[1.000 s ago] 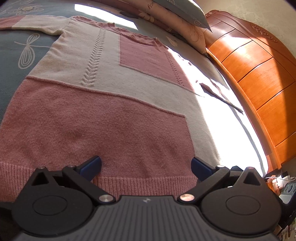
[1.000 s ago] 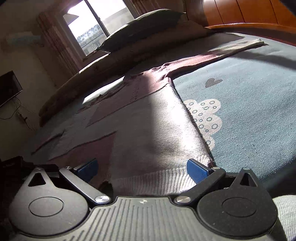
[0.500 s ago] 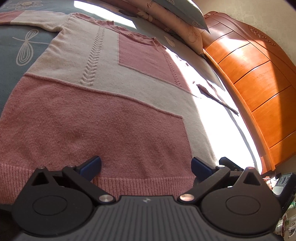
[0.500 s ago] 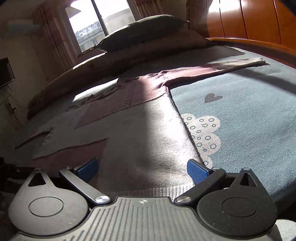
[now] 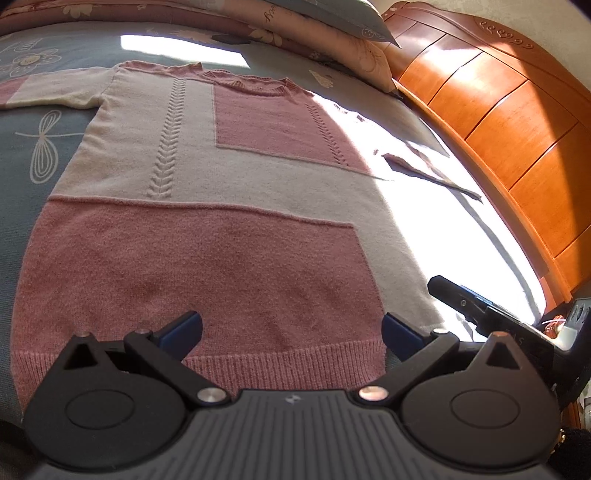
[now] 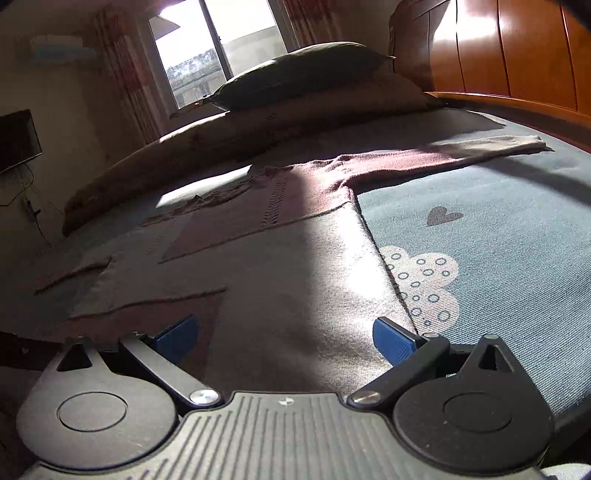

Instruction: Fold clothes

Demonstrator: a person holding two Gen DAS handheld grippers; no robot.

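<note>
While the pink and cream sweater [image 5: 207, 236] lies spread flat on the blue patterned bed cover [image 5: 22, 155], front up and neckline toward the pillows [image 5: 332, 33], both tools sit at its ribbed hem. The left hand-held gripper [image 5: 291, 328] is released, its blue fingertips [image 5: 181, 328] wide apart over the pink hem band, one toward each side of the pink lower panel, with no cloth pinched between them. The right hand-held gripper [image 6: 284, 336] is likewise spread wide, its blue fingertips [image 6: 391, 341] low over the cream side of the sweater [image 6: 295, 280] near the hem corner; whether they touch the knit I cannot tell. From the left wrist view, the right tool's dark body [image 5: 491, 314] shows just beyond the sweater's cream edge, beside the orange wooden headboard [image 5: 517, 122]. One sleeve [image 6: 443, 151] stretches straight out from the sweater across the cover toward that headboard.
</note>
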